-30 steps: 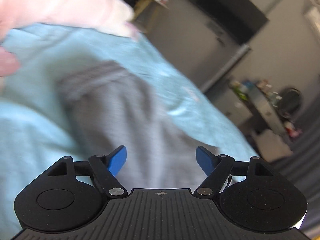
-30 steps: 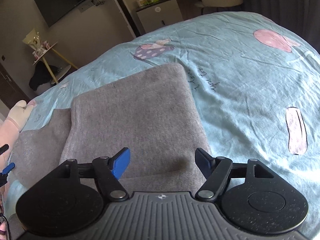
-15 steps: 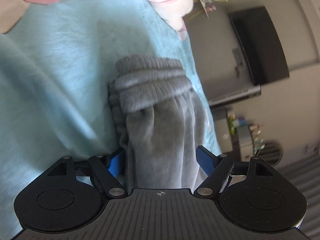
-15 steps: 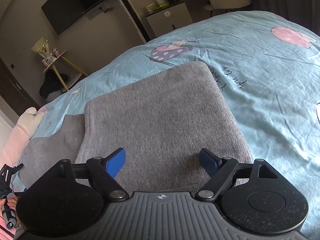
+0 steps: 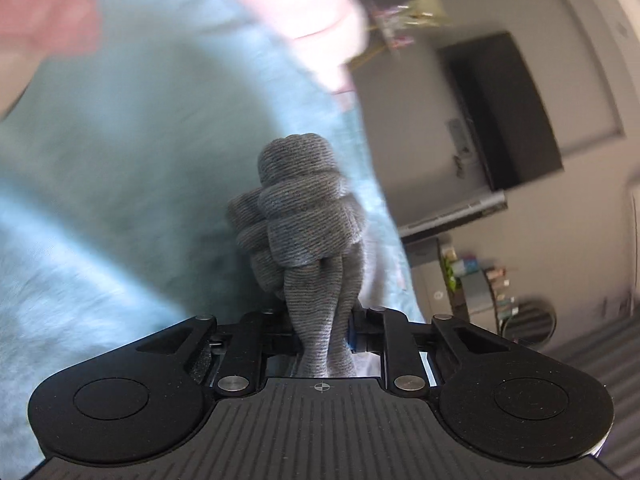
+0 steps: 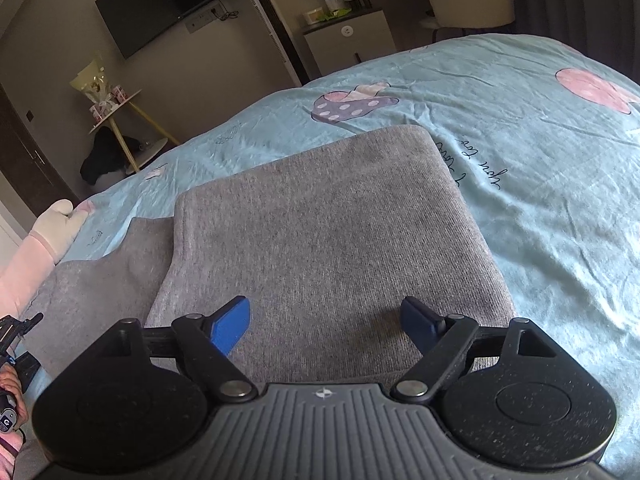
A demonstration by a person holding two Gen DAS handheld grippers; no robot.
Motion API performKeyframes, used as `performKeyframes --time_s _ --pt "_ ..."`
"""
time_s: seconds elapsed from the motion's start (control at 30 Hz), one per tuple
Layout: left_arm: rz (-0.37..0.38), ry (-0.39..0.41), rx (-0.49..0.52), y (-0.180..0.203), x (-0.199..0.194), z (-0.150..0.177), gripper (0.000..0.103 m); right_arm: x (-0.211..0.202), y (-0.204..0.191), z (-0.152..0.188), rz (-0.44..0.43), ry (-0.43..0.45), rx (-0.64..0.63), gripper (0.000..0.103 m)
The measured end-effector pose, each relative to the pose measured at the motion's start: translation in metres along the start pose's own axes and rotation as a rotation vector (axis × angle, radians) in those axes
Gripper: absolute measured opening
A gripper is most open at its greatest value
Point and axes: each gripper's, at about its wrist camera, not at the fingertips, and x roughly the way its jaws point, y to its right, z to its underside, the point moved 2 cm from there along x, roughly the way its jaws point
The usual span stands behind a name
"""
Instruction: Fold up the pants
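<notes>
The grey pants (image 6: 320,232) lie partly folded on the light blue bedsheet (image 6: 540,184), with a lower layer sticking out to the left (image 6: 92,292). My right gripper (image 6: 326,322) is open and empty, hovering just above the near edge of the folded part. My left gripper (image 5: 322,330) is shut on a bunched-up piece of the grey pants (image 5: 304,216), near the ribbed waistband; the cloth stands gathered between the jaws. The left wrist view is blurred.
A pink and white plush toy (image 6: 48,236) lies at the bed's left edge; it is a pale blur in the left wrist view (image 5: 304,12). Beyond the bed are a wall TV (image 6: 168,0), a small round table (image 6: 116,108), a cabinet (image 6: 348,36) and a chair (image 6: 472,0).
My left gripper has closed on the waistband end of the pants, bunching the cloth. My right gripper has stayed open and drawn slightly nearer to the folded part.
</notes>
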Motion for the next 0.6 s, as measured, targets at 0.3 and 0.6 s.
performKeyframes --time_s 0.3,0.6 --pt "0.056 0.038 0.471 0.130 -0.026 0.048 0.020 -0.012 0.006 -0.002 -0.053 0.052 0.055 0.083" --pt "0.179 -0.100 0.796 0.218 -0.014 0.173 0.020 -0.022 0.011 -0.003 -0.102 0.091 0.084 0.083"
